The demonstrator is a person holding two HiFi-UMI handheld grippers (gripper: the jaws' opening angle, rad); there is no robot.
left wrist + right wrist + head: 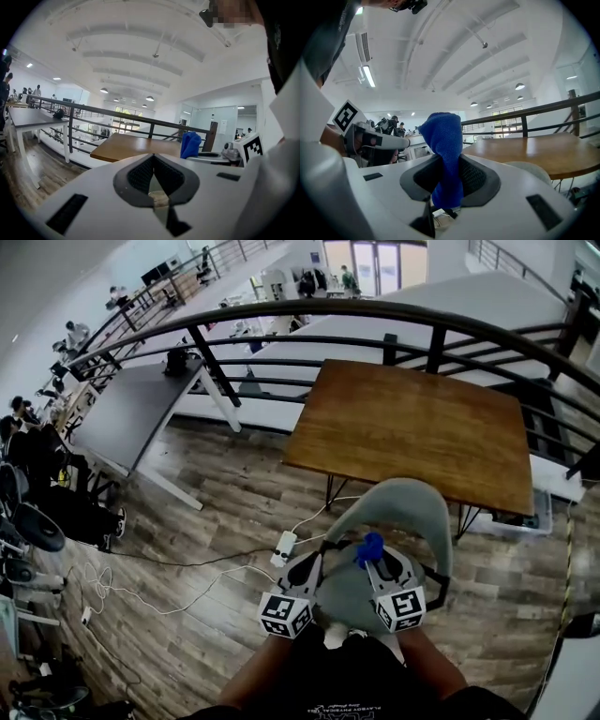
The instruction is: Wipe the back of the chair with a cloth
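The chair stands just in front of me in the head view, its curved grey back (pixel 405 507) on the far side, toward the wooden table. Both grippers hover over the seat, side by side. My right gripper (pixel 378 566) is shut on a blue cloth (pixel 368 547), which sticks up out of its jaws. In the right gripper view the blue cloth (pixel 440 140) stands pinched between the dark pads of the right gripper (pixel 445 176), and the chair back (pixel 529 171) shows low at the right. My left gripper (pixel 307 570) (pixel 153 161) is shut with nothing in it.
A wooden table (pixel 412 427) stands close behind the chair, against a black railing (pixel 281 315). A grey table (pixel 131 413) is at the left. A white power strip (pixel 284 547) and cables lie on the wood floor, with black office chairs (pixel 37 521) further left.
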